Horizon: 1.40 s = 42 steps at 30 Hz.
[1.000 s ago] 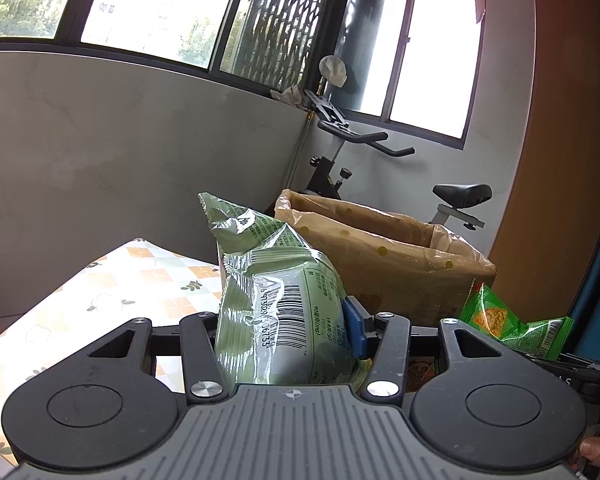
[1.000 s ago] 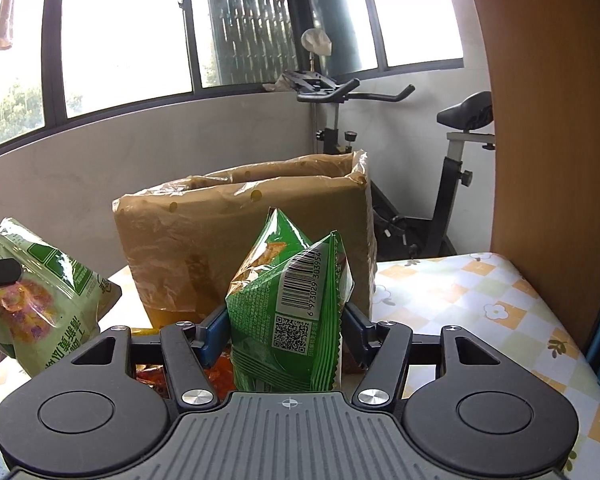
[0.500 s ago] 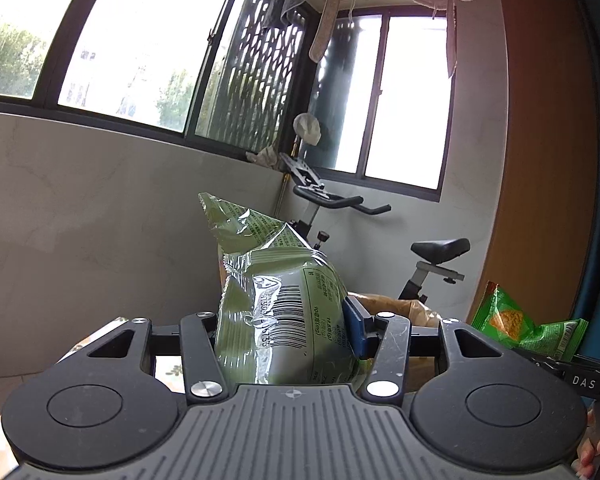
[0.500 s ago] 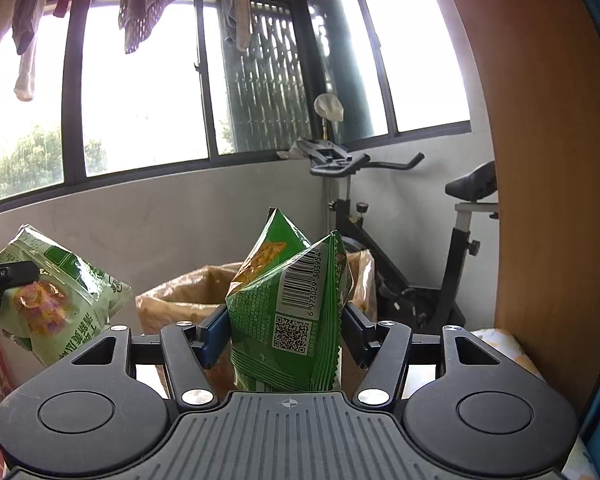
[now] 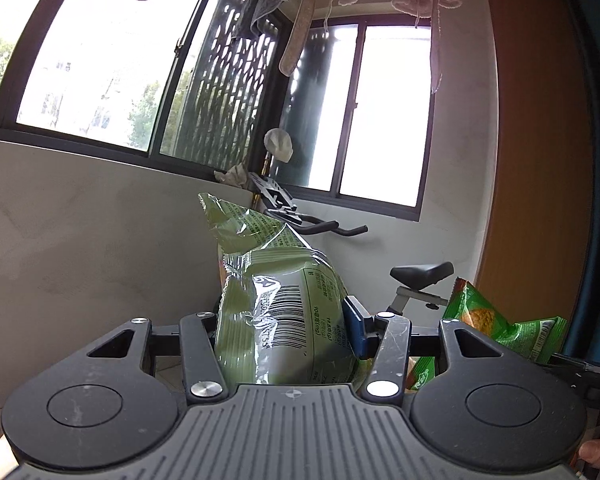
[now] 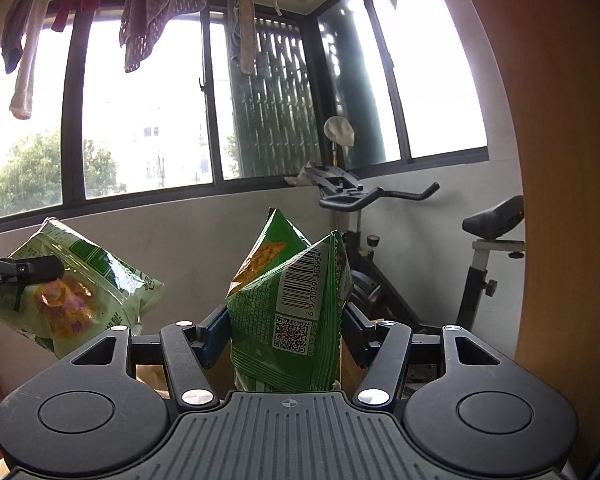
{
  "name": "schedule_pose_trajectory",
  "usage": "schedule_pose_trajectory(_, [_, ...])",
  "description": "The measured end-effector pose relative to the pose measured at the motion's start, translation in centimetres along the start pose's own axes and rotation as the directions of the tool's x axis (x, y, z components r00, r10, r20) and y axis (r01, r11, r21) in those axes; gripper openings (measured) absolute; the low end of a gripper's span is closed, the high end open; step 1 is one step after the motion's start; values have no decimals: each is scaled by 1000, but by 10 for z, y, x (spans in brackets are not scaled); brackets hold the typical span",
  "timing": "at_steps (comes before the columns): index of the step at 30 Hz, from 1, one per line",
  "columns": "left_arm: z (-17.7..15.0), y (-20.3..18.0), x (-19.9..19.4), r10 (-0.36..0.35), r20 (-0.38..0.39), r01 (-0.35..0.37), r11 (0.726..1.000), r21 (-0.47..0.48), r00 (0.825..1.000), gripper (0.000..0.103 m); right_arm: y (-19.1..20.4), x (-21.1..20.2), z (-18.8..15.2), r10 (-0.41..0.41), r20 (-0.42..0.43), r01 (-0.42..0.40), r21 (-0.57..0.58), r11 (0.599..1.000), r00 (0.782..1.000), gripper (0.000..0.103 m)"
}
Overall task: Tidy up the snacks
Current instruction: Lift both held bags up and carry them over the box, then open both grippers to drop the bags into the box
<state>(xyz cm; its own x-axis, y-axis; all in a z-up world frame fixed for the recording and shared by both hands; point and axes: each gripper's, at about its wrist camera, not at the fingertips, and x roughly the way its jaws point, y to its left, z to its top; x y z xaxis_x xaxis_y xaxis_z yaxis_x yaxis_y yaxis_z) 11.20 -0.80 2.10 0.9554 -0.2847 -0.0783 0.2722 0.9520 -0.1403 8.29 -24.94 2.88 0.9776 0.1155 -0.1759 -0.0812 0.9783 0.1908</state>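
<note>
— So where do the two snacks sit relative to the grippers right now?

— Each is clamped between its own gripper's fingers. The left gripper (image 5: 290, 332) is closed on a pale green snack bag (image 5: 276, 300), barcode side toward the camera, its long axis standing up out of the jaws with the crimped top leaning left. The right gripper (image 6: 286, 332) is closed on a darker green chip bag (image 6: 288, 304), also upright, with its barcode and QR code facing the camera.

— And the place they are meant to go?

— Mostly hidden. In the right wrist view only a sliver of a brown paper bag (image 6: 152, 376) shows below and behind the fingers, low in the frame. In the left wrist view I cannot make it out. Both cameras look nearly level at the grey wall, the window and an exercise bike (image 6: 480, 264), so I judge both snacks to be held high, above that sliver's rim.

— Which hand is nearer to it?

— Probably the right, since the brown sliver lies directly under its fingers. The left gripper's bag hangs off to the left in the right view, level with the other, the two well apart.

— So the coming move turns on what?

— On height: the target lies beneath the snacks, not ahead, so each upright bag would have to come down into the opening, one hand at a time to avoid a clash.
</note>
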Motion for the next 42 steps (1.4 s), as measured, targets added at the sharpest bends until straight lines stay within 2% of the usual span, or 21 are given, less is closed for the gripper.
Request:
schedule_pose_trajectory(4, [0, 2, 21, -14, -15, 14, 1000, 8, 1000, 53, -7, 26, 3, -9, -18, 10, 11, 1000, 1000, 55])
schedule_pose_trajectory(15, [-3, 2, 79, 7, -53, -3, 998, 70, 999, 53, -20, 95, 0, -11, -67, 14, 37, 999, 998, 55])
schedule_pose_trajectory(20, [-10, 10, 100, 26, -109, -17, 996, 82, 994, 54, -15, 126, -12, -14, -132, 18, 26, 1000, 991, 55])
schedule_pose_trajectory(24, [-23, 15, 111, 49, -176, -30, 994, 109, 983, 54, -11, 144, -25, -26, -204, 31, 25, 999, 979, 55])
schedule_pose_trajectory(30, [-34, 20, 115, 61, -255, -24, 989, 145, 965, 57, -5, 152, -37, -56, -256, 59, 5, 998, 965, 58])
schedule_pose_trajectory(35, [-32, 23, 111, 77, -262, -35, 986, 161, 962, 79, -6, 147, -43, -84, -283, 89, 5, 996, 955, 64])
schedule_pose_trajectory(37, [-29, 24, 109, 79, -265, -38, 987, 156, 961, 79, -5, 143, -43, -87, -278, 91, 1, 996, 957, 72])
schedule_pose_trajectory(42, [-22, 27, 106, 72, -288, -39, 992, 118, 955, 79, -3, 128, -40, -90, -264, 92, -5, 996, 960, 75])
